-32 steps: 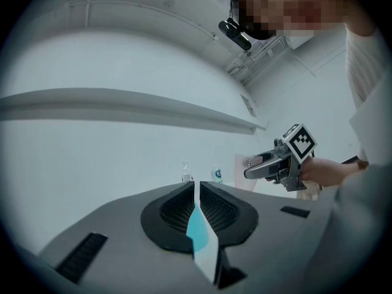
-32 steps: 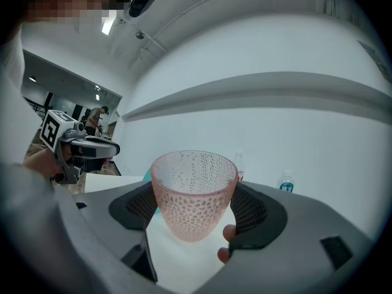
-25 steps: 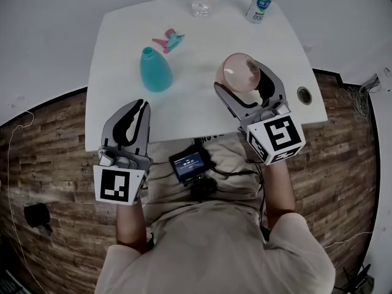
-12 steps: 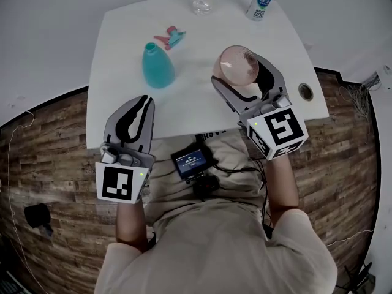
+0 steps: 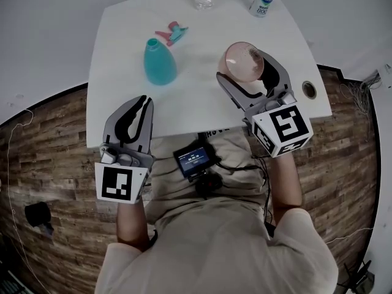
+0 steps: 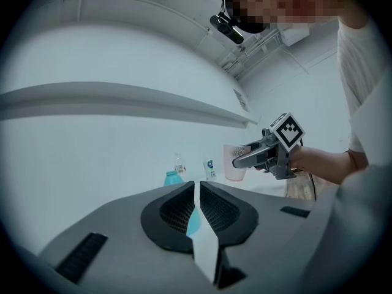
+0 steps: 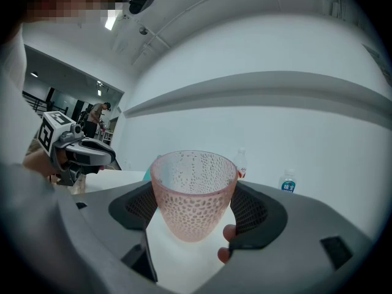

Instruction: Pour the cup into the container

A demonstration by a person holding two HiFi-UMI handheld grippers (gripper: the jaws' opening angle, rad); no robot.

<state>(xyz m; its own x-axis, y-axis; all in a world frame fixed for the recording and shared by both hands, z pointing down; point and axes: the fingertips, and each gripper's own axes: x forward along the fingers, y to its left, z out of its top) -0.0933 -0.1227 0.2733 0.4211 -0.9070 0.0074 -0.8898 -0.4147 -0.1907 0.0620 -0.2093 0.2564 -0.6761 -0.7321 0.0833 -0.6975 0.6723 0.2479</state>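
A: Pink dimpled walls are seen between the pads of the right gripper. Is the cup held?

B: It is. The cup is clamped upright, with the jaws of the right gripper spread wide and pressed to its sides.

A: And the left gripper?

B: Its jaws are brought together with nothing between them. In the head view the left gripper is held over the near edge of the table.

A: Where is the bottle found?

B: The teal bottle is stood on the table, uncapped, at nine o'clock from the cup and well apart from it. The left gripper is placed at seven o'clock from the bottle.

A: What else is laid out?

B: A spray head is laid at one o'clock from the bottle, just beside it. Two small bottles are set along the table's twelve o'clock edge.
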